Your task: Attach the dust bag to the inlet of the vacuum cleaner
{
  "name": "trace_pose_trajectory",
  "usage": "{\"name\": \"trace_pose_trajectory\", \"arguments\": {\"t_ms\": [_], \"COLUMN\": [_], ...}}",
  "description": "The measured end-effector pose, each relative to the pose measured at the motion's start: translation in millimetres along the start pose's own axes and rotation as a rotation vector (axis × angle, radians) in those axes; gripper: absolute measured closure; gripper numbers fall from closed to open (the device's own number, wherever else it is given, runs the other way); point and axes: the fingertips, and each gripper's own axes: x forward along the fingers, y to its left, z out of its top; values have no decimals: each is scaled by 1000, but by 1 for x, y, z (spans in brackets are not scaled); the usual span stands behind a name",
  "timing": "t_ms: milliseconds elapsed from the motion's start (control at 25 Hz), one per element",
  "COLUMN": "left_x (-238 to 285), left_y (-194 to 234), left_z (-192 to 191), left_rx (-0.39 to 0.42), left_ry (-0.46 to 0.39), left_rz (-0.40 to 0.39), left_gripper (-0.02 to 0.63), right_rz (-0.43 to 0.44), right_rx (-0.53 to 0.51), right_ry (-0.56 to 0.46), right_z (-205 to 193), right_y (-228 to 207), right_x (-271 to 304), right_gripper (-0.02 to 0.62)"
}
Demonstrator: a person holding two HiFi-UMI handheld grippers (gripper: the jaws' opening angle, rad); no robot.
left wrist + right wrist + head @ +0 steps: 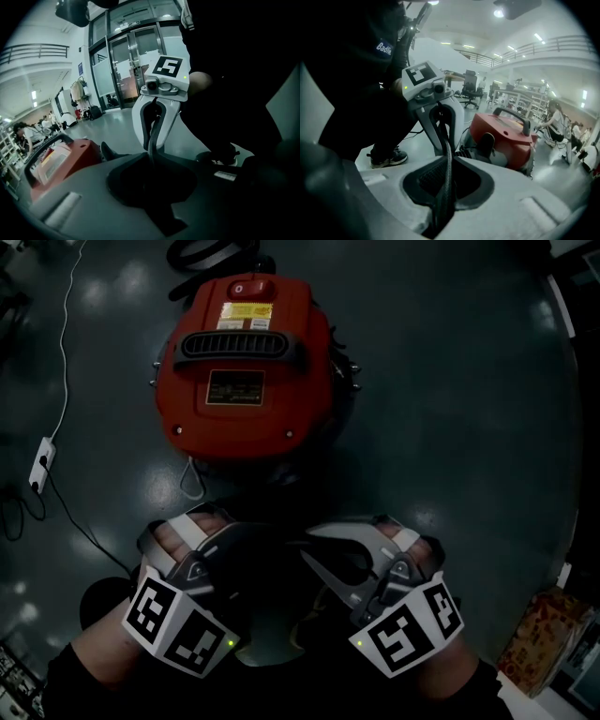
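Note:
The red vacuum cleaner (244, 362) stands on the dark floor ahead of me, with its black handle on top. It also shows as the vacuum cleaner (61, 159) and the vacuum cleaner (506, 136) in the two gripper views. Below it, my left gripper (234, 554) and right gripper (323, 563) face each other. Between them hangs the dark dust bag (272, 606), with little of its shape visible. A thin dark edge of the bag (446, 173) runs between the right gripper's jaws, and the bag edge (152, 150) runs between the left's. Both grippers are shut on it.
A white power strip (39, 465) with its cable lies on the floor at the left. A black hose (211, 254) is coiled behind the vacuum. A patterned box (544, 638) sits at the lower right. A person's shoe (389, 157) is near the left gripper.

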Motion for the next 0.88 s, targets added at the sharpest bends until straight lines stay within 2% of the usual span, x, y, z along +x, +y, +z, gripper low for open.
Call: {"name": "trace_pose_trajectory", "arguments": {"t_ms": [320, 560, 880], "left_x": [8, -3, -12], "left_y": [4, 8, 11], "left_z": [0, -5, -10], "left_rx": [67, 9, -41], "left_ry": [35, 27, 5], "left_rz": [5, 1, -38], "left_gripper": [565, 562, 557], "right_rz": [-27, -17, 27], "right_rx": [-76, -107, -32], "right_ry": [13, 11, -15], "right_z": [-6, 3, 5], "right_y": [-5, -8, -10], "right_x": [0, 7, 8], "right_gripper": [552, 545, 537]}}
